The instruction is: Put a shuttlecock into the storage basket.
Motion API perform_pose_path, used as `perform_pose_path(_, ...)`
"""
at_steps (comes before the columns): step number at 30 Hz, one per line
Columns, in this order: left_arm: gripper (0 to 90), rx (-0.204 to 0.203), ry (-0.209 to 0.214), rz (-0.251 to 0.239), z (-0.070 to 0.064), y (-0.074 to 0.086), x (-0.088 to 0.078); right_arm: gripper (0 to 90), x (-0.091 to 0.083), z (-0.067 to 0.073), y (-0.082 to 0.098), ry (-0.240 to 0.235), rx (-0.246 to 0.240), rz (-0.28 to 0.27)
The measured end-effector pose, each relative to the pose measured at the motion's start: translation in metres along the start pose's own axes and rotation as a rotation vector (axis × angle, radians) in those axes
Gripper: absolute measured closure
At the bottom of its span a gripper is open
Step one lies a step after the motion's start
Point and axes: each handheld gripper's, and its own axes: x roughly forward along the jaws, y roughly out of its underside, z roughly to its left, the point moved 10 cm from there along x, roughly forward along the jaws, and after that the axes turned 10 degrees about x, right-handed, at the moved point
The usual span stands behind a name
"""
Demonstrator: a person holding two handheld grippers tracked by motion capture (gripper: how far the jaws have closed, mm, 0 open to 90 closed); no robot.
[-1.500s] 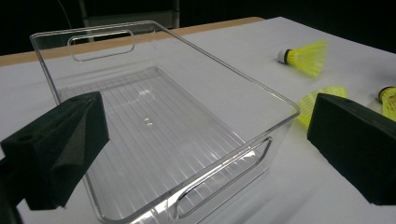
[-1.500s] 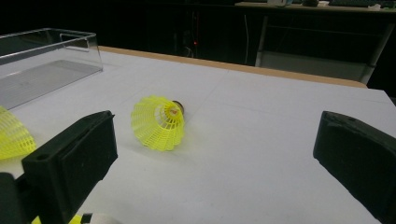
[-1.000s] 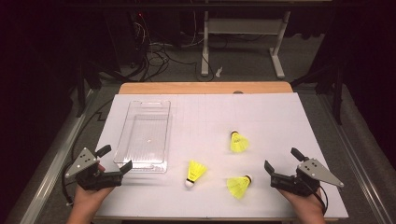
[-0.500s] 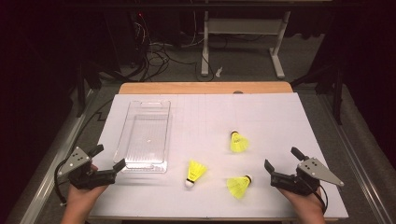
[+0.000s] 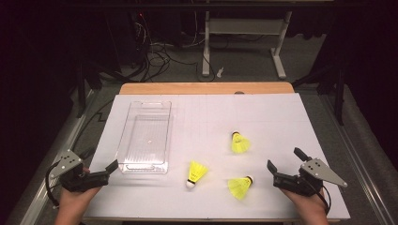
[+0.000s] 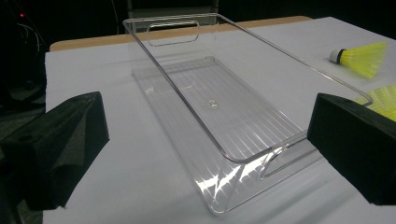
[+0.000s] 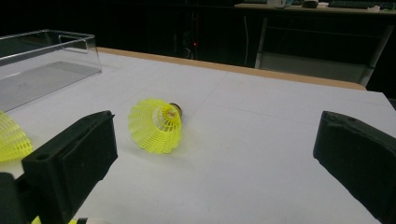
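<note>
Three shuttlecocks (image 5: 240, 186) between spread grippers, untouched

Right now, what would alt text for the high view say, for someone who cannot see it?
Three yellow shuttlecocks lie on a white table beside an empty clear plastic tray. At the near edge a person's hands hold the left gripper and the right gripper, both open and holding nothing.

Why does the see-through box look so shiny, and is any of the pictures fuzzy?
In the left gripper view, the clear tray catches bright glare along its near rim and corner. In the high view, the white table cover is brightly lit while the room behind is dark, and the nearest shuttlecock looks a little soft. In the right gripper view, the black fingers up close are slightly blurred.
</note>
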Motion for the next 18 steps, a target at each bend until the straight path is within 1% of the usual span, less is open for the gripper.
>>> perform_pose_path(4, 0.2, -0.017, -0.001, 0.016, 0.001, 0.002, -0.002, 0.2, 0.001, 0.0, 0.001, -0.003, -0.002, 0.005)
perform_pose_path(6, 0.1, -0.012, -0.009, 0.031, 0.002, 0.005, -0.004, 0.2, 0.002, 0.0, 0.001, -0.004, -0.001, 0.005)
perform_pose_path(7, 0.1, -0.012, -0.009, 0.031, 0.002, 0.005, -0.004, 0.2, 0.002, 0.0, 0.001, -0.004, -0.001, 0.007)
perform_pose_path(8, 0.2, -0.01, -0.012, 0.044, 0.002, 0.008, -0.005, 0.2, 0.002, 0.001, 0.001, -0.004, -0.003, 0.007)
perform_pose_path(10, 0.2, -0.006, -0.024, 0.086, 0.005, 0.016, -0.006, 0.2, 0.002, 0.001, 0.001, -0.006, -0.002, 0.008)
perform_pose_path(11, 0.1, -0.005, -0.028, 0.097, 0.006, 0.018, -0.007, 0.2, 0.002, 0.001, 0.001, -0.007, -0.002, 0.008)
perform_pose_path(12, 0.2, -0.01, -0.031, 0.108, 0.006, 0.02, -0.007, 0.2, 0.002, 0.001, 0.001, -0.006, -0.001, 0.007)
perform_pose_path(13, 0.2, -0.01, -0.031, 0.108, 0.006, 0.02, -0.007, 0.2, 0.002, 0.001, 0.001, -0.006, -0.001, 0.007)
perform_pose_path(15, 0.2, -0.021, -0.041, 0.13, 0.009, 0.024, -0.006, 0.2, 0.002, 0.002, 0.0, -0.007, -0.005, 0.006)
perform_pose_path(17, 0.2, -0.024, -0.042, 0.138, 0.009, 0.025, -0.006, 0.2, 0.003, 0.002, 0.001, -0.008, -0.005, 0.007)
perform_pose_path(18, 0.2, -0.021, -0.043, 0.154, 0.01, 0.029, -0.006, 0.2, 0.004, 0.002, 0.001, -0.008, -0.006, 0.008)
